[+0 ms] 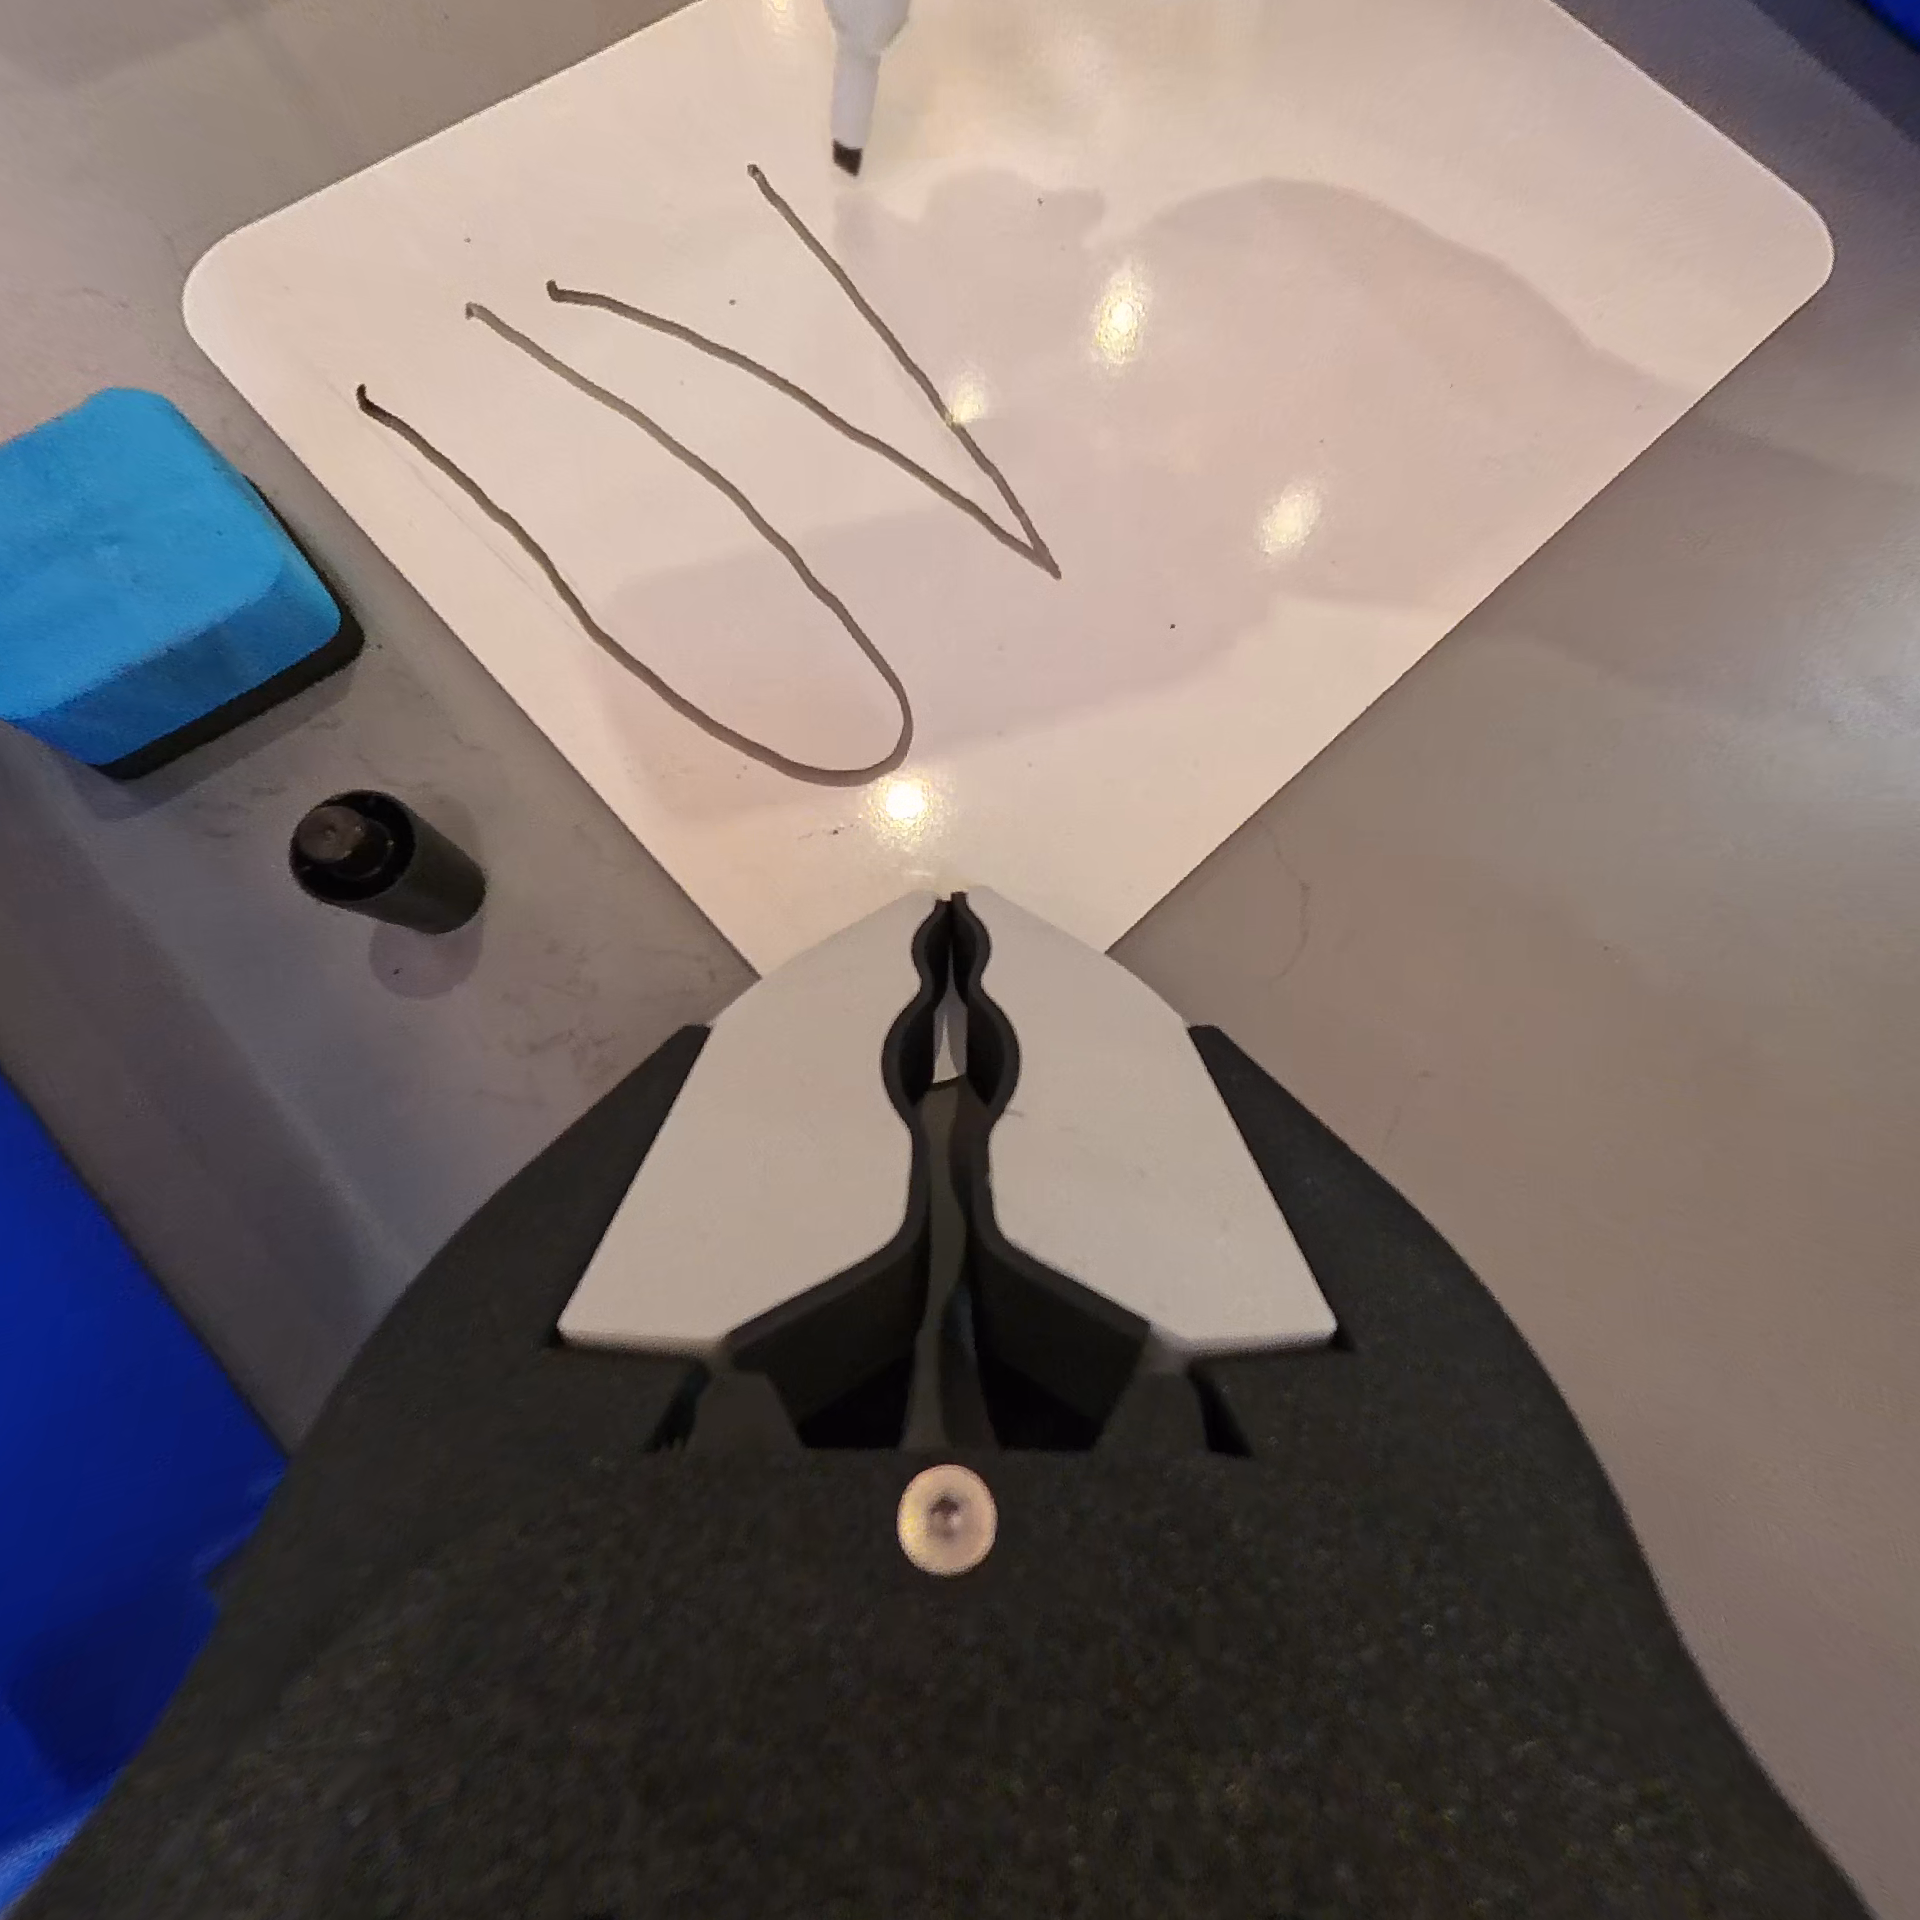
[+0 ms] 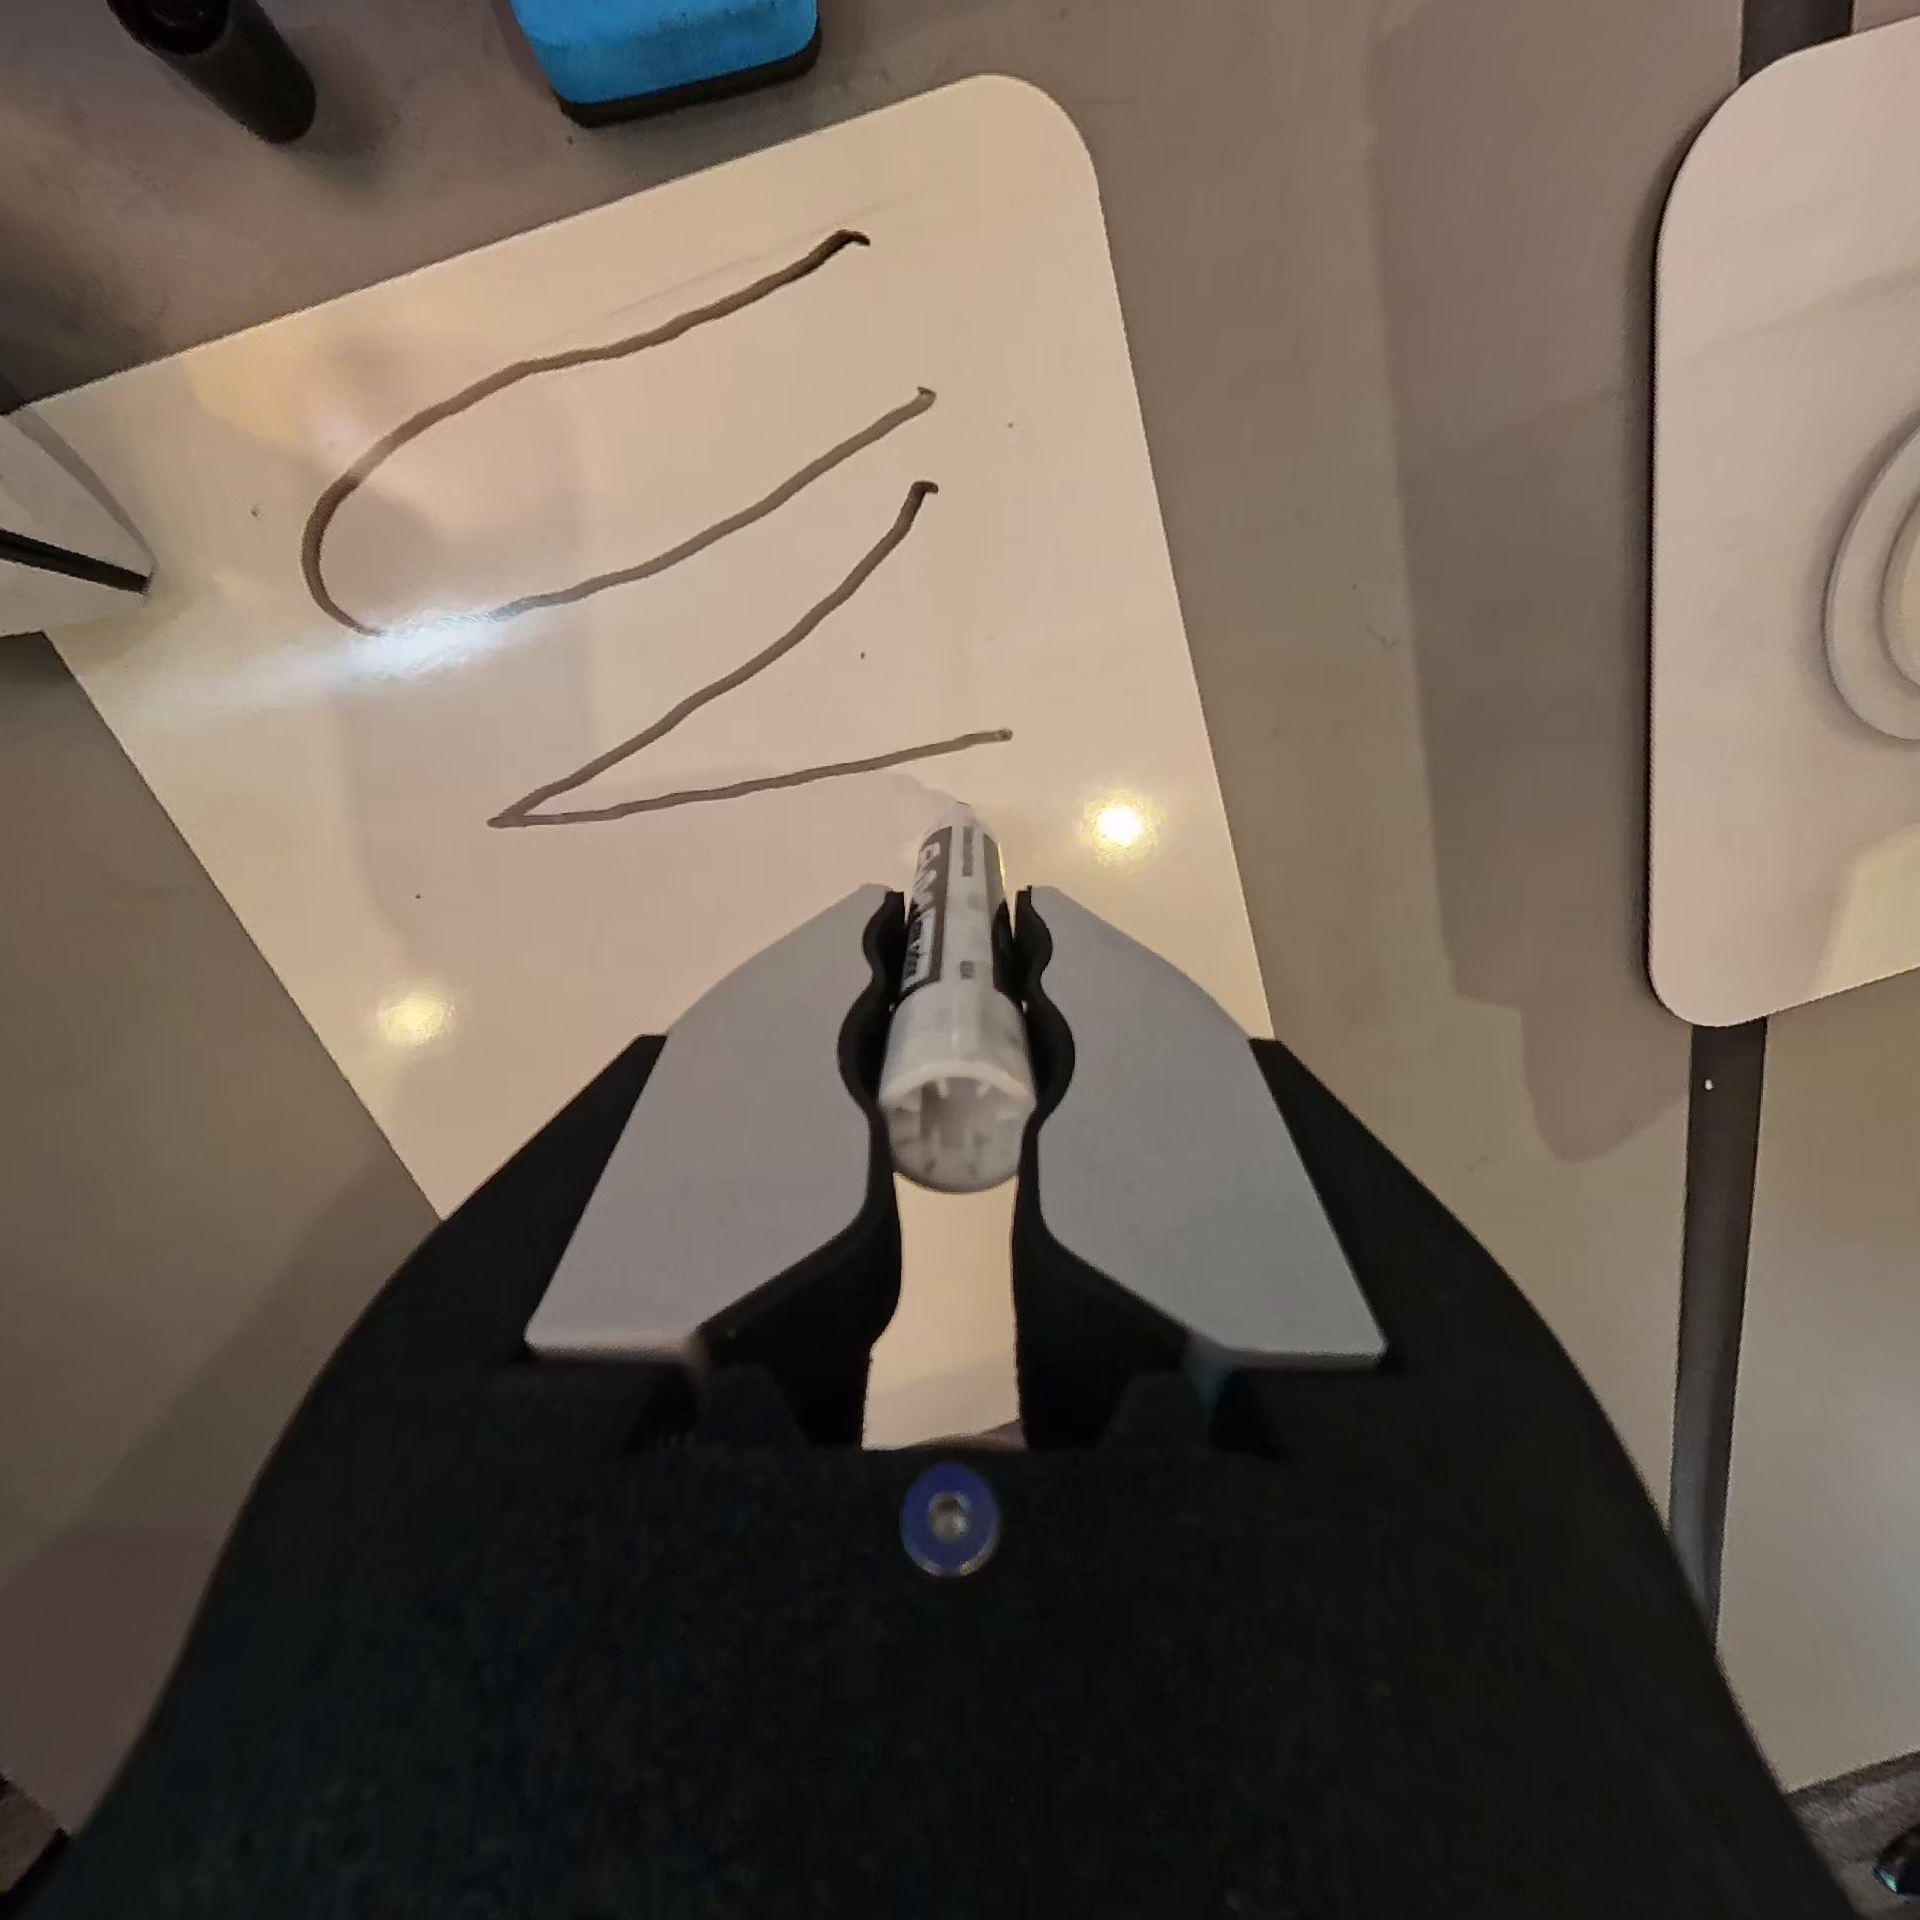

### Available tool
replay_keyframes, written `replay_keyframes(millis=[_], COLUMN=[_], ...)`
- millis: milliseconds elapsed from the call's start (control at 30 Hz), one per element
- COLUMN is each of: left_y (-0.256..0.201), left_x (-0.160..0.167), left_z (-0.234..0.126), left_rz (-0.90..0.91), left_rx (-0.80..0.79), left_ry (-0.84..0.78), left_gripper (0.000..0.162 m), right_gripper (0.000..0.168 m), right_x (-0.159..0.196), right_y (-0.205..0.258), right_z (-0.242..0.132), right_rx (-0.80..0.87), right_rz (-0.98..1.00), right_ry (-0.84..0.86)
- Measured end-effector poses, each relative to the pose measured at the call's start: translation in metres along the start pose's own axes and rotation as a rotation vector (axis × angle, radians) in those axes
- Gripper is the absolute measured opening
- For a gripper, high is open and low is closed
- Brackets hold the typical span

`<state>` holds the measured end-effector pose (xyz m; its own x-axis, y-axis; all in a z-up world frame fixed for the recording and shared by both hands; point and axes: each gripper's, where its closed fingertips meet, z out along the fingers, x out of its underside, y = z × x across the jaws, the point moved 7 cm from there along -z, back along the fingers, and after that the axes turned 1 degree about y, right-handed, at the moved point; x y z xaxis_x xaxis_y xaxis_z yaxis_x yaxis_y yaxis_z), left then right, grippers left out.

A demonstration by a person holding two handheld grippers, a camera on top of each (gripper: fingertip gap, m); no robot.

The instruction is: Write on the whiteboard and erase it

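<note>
The whiteboard (image 1: pixel 1299 343) lies flat on the grey table and bears two black marker lines (image 1: pixel 727 540), one looped and one angled. My left gripper (image 1: pixel 954 896) is shut and empty, with its tips over the board's near corner. My right gripper (image 2: pixel 951 894) is shut on a white marker (image 2: pixel 948 997) that points down at the board (image 2: pixel 260 831) just beside the end of the angled line (image 2: pixel 748 779). The marker's black tip (image 1: pixel 848 154) shows in the left wrist view at or just above the surface; I cannot tell if it touches. The left gripper's tip (image 2: pixel 62 540) shows at the left edge.
A blue eraser (image 1: pixel 135 571) lies left of the board, also at the top of the right wrist view (image 2: pixel 675 52). The black marker cap (image 1: pixel 384 862) lies beside it. A blue object (image 1: pixel 83 1403) is at lower left. A second white board (image 2: pixel 1766 520) lies to the right.
</note>
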<state>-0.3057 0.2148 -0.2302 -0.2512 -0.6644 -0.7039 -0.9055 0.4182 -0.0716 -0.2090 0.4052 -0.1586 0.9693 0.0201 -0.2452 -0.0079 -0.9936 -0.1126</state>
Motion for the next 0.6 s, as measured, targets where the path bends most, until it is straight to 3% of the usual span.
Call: replay_keyframes(millis=[600], left_y=[0.000], left_x=[0.000], left_z=[0.000], left_rz=[-0.004], left_rx=[0.005], left_ry=[0.000], left_gripper=[0.000], right_gripper=[0.020], right_x=[0.001], right_y=[0.006], right_z=[0.002], right_rx=[0.035], right_rz=[-0.014], right_ry=[0.037])
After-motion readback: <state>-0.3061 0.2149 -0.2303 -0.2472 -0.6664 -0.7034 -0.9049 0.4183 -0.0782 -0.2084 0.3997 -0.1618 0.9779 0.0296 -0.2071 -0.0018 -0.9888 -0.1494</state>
